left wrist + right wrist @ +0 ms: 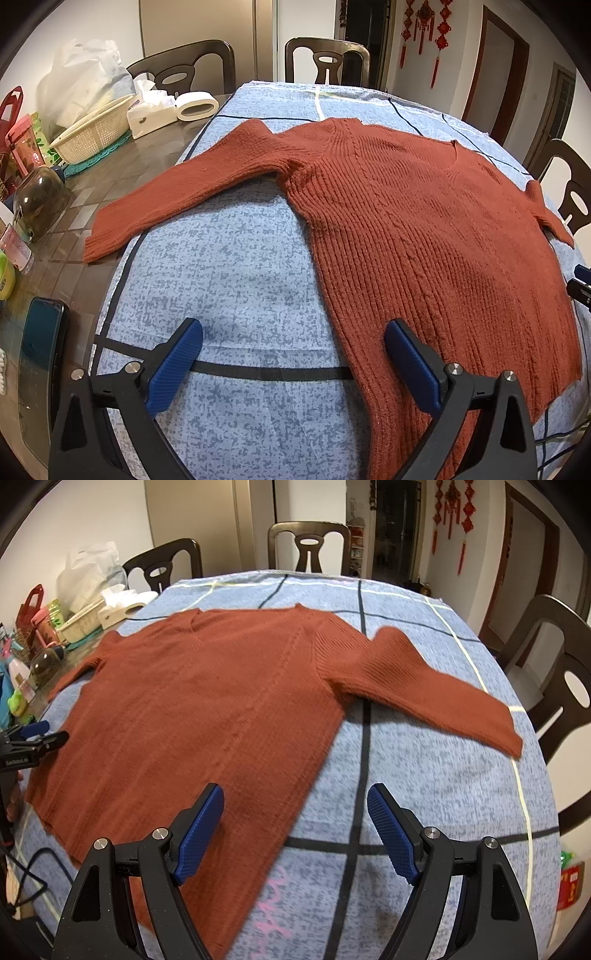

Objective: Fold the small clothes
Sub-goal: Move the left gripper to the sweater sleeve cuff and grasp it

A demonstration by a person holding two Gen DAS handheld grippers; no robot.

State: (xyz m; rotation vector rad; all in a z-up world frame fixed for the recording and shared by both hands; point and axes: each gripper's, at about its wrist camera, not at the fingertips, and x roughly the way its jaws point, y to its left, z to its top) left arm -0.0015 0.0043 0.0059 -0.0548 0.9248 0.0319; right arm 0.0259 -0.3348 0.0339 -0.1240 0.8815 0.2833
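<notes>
A rust-red ribbed sweater [399, 229] lies flat and unfolded on a blue patterned cloth [229, 266], sleeves spread out to both sides. My left gripper [293, 334] hovers open over the sweater's lower left hem edge, nothing between its blue pads. In the right wrist view the same sweater [207, 701] fills the middle, its right sleeve [436, 690] stretched toward the table's right side. My right gripper [295, 803] is open above the lower right hem corner, holding nothing. The left gripper shows at the left edge [37, 734] of that view.
The bare table part on the left holds a white basket [96, 133], tissue box [151, 110], tape roll [197, 106], jar [38, 199], bottles and a phone [40, 347]. Dark chairs [327, 61] stand around the table. A cable [29, 878] trails at the near left.
</notes>
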